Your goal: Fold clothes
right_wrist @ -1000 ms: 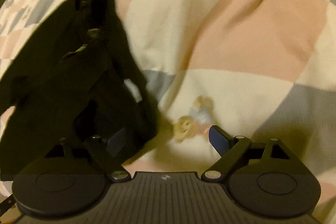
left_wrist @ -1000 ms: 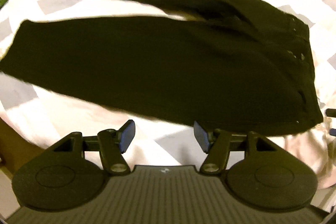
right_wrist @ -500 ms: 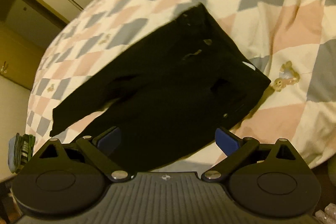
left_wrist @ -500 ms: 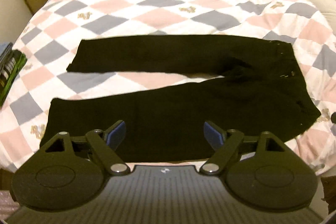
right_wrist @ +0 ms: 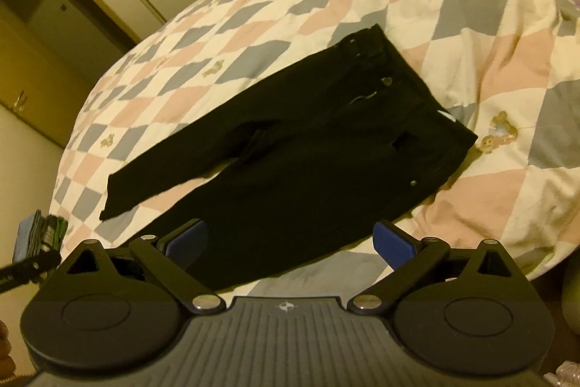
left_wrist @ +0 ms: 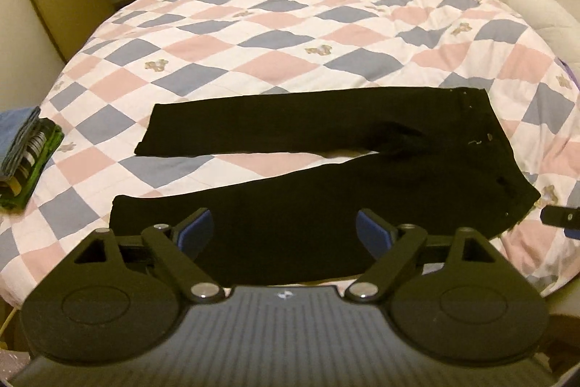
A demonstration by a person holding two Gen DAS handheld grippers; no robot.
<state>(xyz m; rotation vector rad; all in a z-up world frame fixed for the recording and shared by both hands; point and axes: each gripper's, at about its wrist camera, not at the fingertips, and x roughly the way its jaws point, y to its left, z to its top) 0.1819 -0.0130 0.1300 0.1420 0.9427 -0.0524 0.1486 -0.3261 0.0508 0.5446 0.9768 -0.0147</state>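
Black trousers (left_wrist: 326,169) spread flat on the bed (left_wrist: 290,35), on the checked quilt near its front edge. Waistband to my right, both legs running left; the legs lie apart in a narrow V, quilt showing between them.

Left hand-held gripper (left_wrist: 286,231): jaws opening, nothing between them, held above the near leg. Right hand-held gripper (right_wrist: 290,238): jaws wide apart, empty, looking down on the trousers (right_wrist: 290,147) from the waistband side.

Step, as I judge it: laying-out done, first fold not yet begun.

Next move, my reading: bring one leg over onto the other. That calls for one grip at a hem and one at the waistband on the same side, lifted together so the cloth doesn't drag or bunch at the crotch.

Folded stack of clothes (left_wrist: 29,162) at the left edge of the bed, well clear.
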